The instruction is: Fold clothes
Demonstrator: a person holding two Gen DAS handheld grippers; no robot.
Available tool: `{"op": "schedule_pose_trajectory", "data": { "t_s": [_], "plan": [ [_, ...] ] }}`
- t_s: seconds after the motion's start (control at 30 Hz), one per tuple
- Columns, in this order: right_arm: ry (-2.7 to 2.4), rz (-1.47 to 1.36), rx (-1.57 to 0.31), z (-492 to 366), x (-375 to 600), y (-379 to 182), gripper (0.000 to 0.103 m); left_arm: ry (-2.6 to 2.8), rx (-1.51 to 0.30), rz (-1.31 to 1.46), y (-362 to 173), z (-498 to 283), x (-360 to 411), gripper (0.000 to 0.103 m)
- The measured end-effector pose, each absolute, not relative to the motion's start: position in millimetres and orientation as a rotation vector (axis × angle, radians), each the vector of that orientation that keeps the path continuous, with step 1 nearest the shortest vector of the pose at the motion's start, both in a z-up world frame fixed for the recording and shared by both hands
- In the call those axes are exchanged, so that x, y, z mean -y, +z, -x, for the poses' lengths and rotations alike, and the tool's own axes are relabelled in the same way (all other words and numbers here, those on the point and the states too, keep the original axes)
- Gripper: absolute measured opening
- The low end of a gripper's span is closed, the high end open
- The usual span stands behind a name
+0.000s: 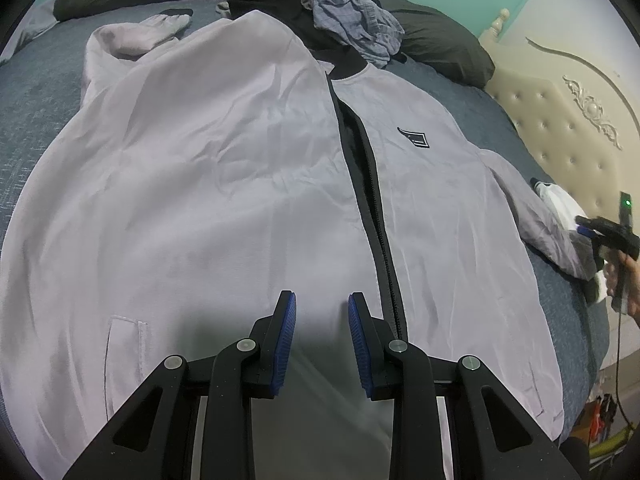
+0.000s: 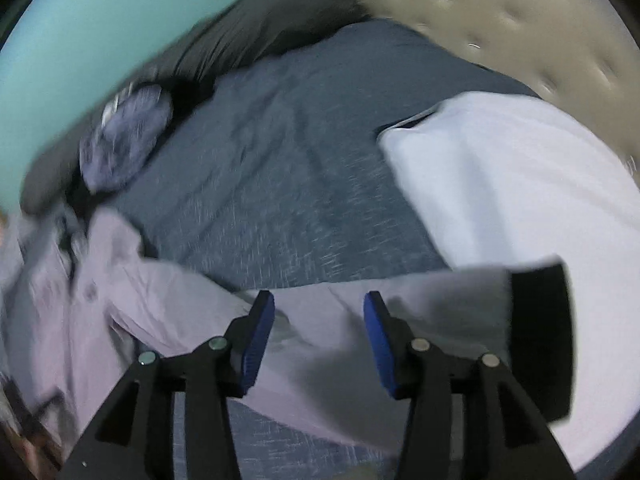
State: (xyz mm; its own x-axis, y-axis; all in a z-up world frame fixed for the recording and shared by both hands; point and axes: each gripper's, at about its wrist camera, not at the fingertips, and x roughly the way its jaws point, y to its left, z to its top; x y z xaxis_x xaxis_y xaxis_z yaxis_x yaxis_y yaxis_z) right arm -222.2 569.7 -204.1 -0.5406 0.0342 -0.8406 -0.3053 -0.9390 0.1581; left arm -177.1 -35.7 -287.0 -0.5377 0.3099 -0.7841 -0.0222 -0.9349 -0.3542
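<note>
jacket (image 1: 224, 184) flat, front up, on bed (image 1: 40, 120) | left gripper (image 1: 322, 300) fingers apart, empty, above hem | right gripper (image 2: 319, 300) fingers apart, empty, over sleeve (image 2: 400, 312) | risk: thin fabric slips, sleeve bunches | chest patch (image 1: 415, 137) writing unreadable

Dark grey pillow (image 1: 436, 36) on the blue bedspread (image 1: 36, 92) beside a tufted headboard (image 1: 560, 128) (cream)
</note>
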Motion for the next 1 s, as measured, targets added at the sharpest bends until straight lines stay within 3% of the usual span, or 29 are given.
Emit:
{"op": "schedule_pose_trajectory", "data": {
  "t_s": [0.23,0.5,0.7,1.0],
  "plan": [
    [2.529,1.711,-0.025,264.4,-520.3,-252.0,0.047,2.554,0.45,1.401,-288.6,177.9,35.2,0.03],
    [2.578,1.783,0.074,272.6,-495.7,-278.5,0.047,2.546,0.434,1.413,-292.2,178.4,32.0,0.03],
    [2.594,1.633,0.096,277.1,-505.3,-267.0,0.048,2.544,0.434,1.41,-292.3,178.8,32.3,0.03],
    [2.513,1.788,0.224,296.2,-502.0,-291.1,0.047,2.539,0.429,1.413,-292.9,179.3,31.4,0.031]
  ]
}}
